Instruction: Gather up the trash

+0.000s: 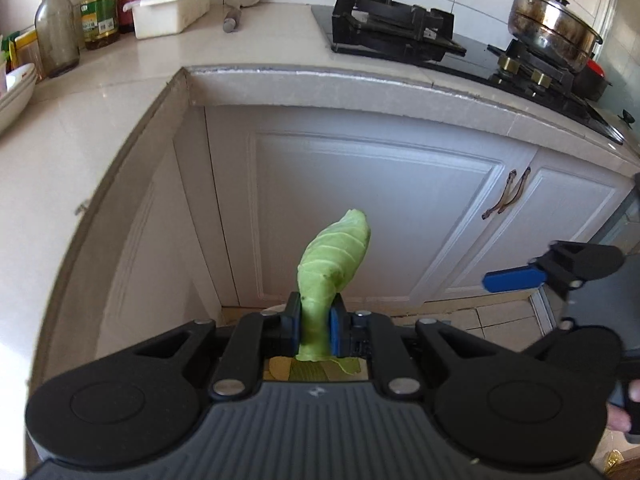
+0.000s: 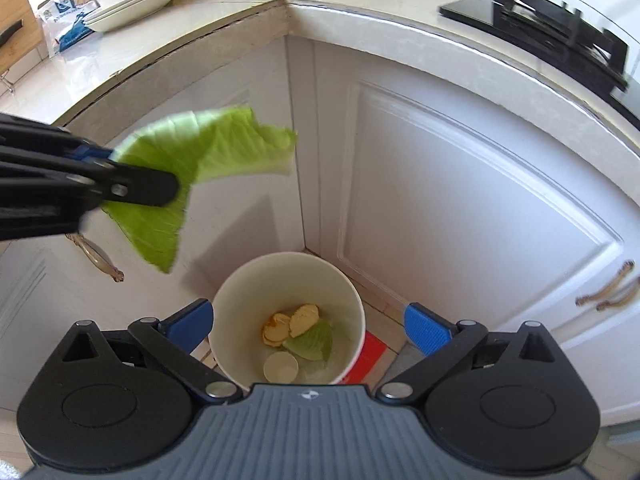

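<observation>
My left gripper (image 1: 315, 320) is shut on a green cabbage leaf (image 1: 332, 260), held in the air in front of the corner cabinets. In the right wrist view the same gripper (image 2: 132, 176) holds the leaf (image 2: 200, 160) up and to the left of a white trash bin (image 2: 240, 300) on the floor. The bin holds yellow peels (image 2: 292, 322), a green leaf piece (image 2: 314, 342) and a small white cup (image 2: 280, 367). My right gripper (image 2: 308, 330) is open and empty above the bin's near rim. It also shows in the left wrist view (image 1: 516, 280).
White cabinet doors (image 2: 460, 200) meet in a corner behind the bin. The counter (image 1: 100, 120) carries bottles (image 1: 56, 28), a white box (image 1: 172, 8), plates (image 2: 132, 0) and a knife (image 1: 236, 8). A stove with a steel pot (image 1: 552, 28) is on the right.
</observation>
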{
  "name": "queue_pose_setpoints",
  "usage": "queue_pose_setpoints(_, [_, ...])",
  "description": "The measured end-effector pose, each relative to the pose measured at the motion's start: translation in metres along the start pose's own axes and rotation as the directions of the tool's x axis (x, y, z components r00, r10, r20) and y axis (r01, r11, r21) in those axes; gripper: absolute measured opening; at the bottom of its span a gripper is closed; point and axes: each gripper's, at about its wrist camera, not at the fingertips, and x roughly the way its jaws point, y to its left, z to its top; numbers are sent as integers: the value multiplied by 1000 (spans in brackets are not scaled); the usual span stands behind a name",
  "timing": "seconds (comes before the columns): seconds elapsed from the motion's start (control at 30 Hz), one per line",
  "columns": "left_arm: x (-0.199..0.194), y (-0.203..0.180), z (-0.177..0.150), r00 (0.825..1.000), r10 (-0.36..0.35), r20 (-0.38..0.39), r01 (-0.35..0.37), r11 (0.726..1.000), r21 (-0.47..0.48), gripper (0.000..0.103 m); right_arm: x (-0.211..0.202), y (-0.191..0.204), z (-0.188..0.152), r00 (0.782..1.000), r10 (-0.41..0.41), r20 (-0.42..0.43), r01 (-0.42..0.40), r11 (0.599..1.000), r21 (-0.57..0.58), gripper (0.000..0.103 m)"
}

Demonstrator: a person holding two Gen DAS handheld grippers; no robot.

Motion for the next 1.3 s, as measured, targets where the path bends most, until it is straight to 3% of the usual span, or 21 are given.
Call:
queue_pose_setpoints(0.33, [100,-5,-31,990,51,-129,-55,998,-25,13,-43,-16,-29,998,-52,24,50,996,76,103])
queue_pose_setpoints(0.43, [119,-5,-36,983,78,-169,-83,996,-22,19,-56,-25,-32,998,-50,33,47,995,87,103])
queue_pose_setpoints(0.47, [124,-4,-37,981,85,-175,-90,996,-20,32,-58,-25,-32,998,-50,35,47,995,85,103])
queue_pose_setpoints(0.5, [128,-4,-38,979,95,-181,-99,995,-14,59,-58,-25,-32,998,-50,38,47,996,81,103])
queue_pose_setpoints(0.57, [129,-3,-41,980,111,-162,-115,993,-12,86,-59,-24,-32,998,-49,41,46,996,76,103])
queue_pose_setpoints(0.97, [91,-13,-32,988,150,-24,-150,989,10,94,-59,-19,-17,998,-34,58,31,998,55,103])
queue_pose_setpoints(1.17, [47,-18,-28,982,173,77,-174,985,8,96,-66,-22,-9,997,-44,59,41,998,52,103])
queue_pose_setpoints(1.3, [16,-19,-25,973,208,99,-206,978,-28,96,-74,-23,-6,996,-78,45,74,995,70,103])
